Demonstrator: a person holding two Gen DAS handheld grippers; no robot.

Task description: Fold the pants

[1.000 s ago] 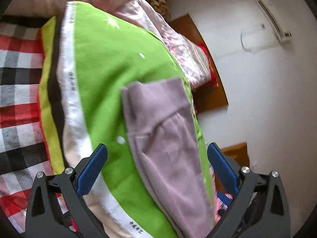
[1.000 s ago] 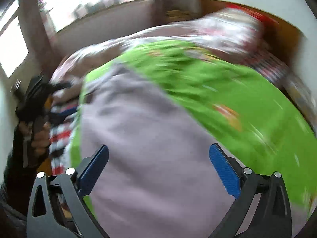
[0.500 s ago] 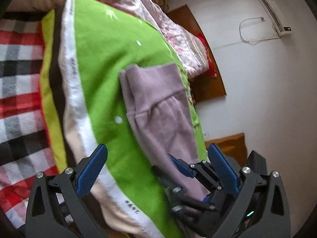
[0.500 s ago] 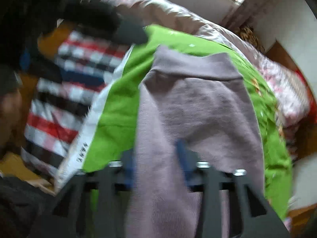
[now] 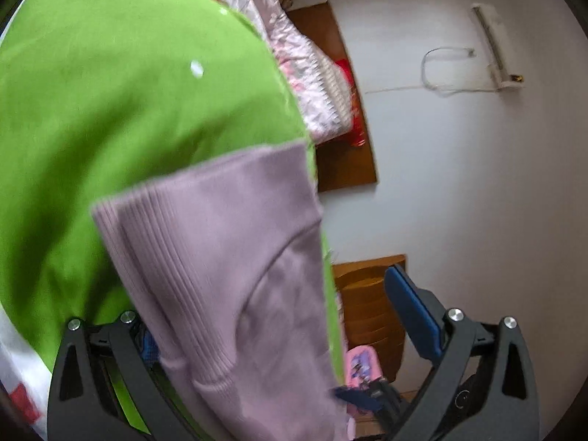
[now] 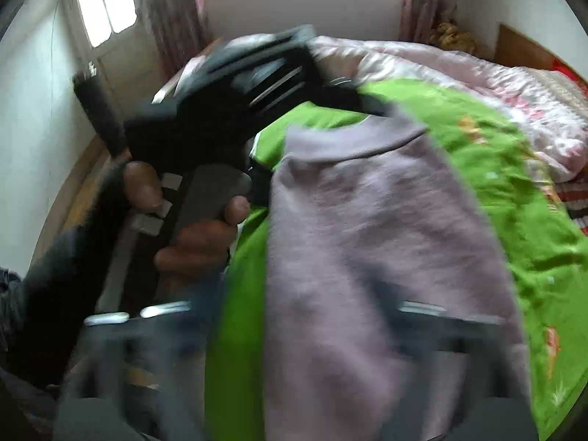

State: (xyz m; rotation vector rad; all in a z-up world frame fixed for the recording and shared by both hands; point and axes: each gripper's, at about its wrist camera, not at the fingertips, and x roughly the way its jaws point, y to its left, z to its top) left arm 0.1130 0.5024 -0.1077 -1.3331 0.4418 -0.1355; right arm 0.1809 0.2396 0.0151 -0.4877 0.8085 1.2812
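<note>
The mauve knit pants (image 5: 235, 264) lie lengthwise on the green blanket (image 5: 110, 103), ribbed waistband at the far end. My left gripper (image 5: 279, 316) is open, its jaws wide on either side of the pants near the waistband; cloth covers the left finger. In the right wrist view the pants (image 6: 367, 257) fill the middle, and the left gripper's black body (image 6: 228, 110) sits at the waistband's left corner, held by a hand (image 6: 191, 235). My right gripper (image 6: 294, 316) is badly blurred low in the frame, with pants cloth across it.
A pink floral quilt (image 5: 308, 73) is bunched at the bed's far side by the wooden headboard (image 5: 341, 139). A wooden nightstand (image 5: 371, 301) stands beside the bed. Windows (image 6: 106, 7) and a wall lie beyond the bed's end.
My left gripper has moved in close over the waistband. The right wrist view has swung and blurred, with the left gripper and hand now large on its left.
</note>
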